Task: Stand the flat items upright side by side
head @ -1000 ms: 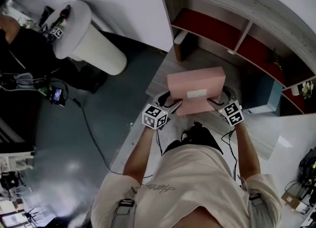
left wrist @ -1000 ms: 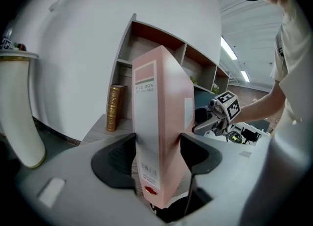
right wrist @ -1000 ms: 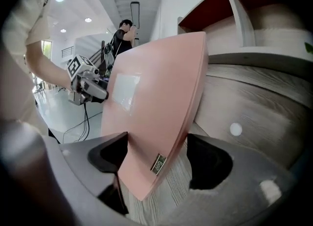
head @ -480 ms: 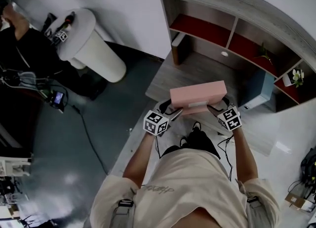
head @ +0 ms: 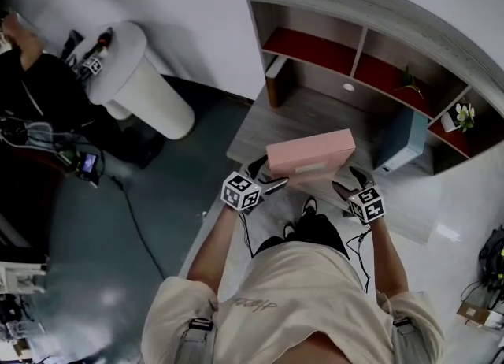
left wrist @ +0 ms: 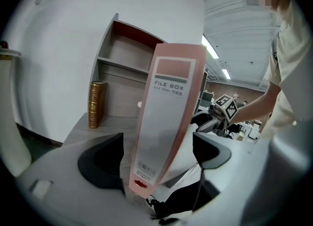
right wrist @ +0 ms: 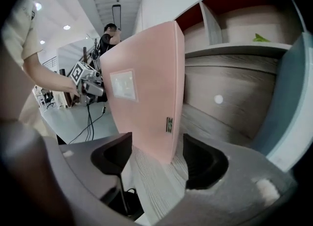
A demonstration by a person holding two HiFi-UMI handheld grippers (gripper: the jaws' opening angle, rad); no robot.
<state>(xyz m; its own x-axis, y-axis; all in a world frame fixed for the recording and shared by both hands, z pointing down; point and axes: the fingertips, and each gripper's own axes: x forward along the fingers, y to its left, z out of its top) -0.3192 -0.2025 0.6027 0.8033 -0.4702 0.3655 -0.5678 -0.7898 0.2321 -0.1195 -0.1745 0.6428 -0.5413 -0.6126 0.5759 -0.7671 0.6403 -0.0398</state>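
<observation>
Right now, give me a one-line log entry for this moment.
left gripper: jaws just opened, straddling file box | right gripper: open, jaws just narrowing, straddling file box | file box: upright on desk

I read "FILE BOX" on the spine label point(left wrist: 171, 93) of the pink box point(left wrist: 165, 127); the smaller print below it is illegible.

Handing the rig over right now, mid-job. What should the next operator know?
Left gripper: open, jaws just widened; one end of the pink file box stands between them, ungripped.
Right gripper: open, jaws just narrowed around the box's other end, no clear contact.
Done: box upright on the desk.
Left: likely slide it beside the blue folder at the right; a brown book stands far left.
</observation>
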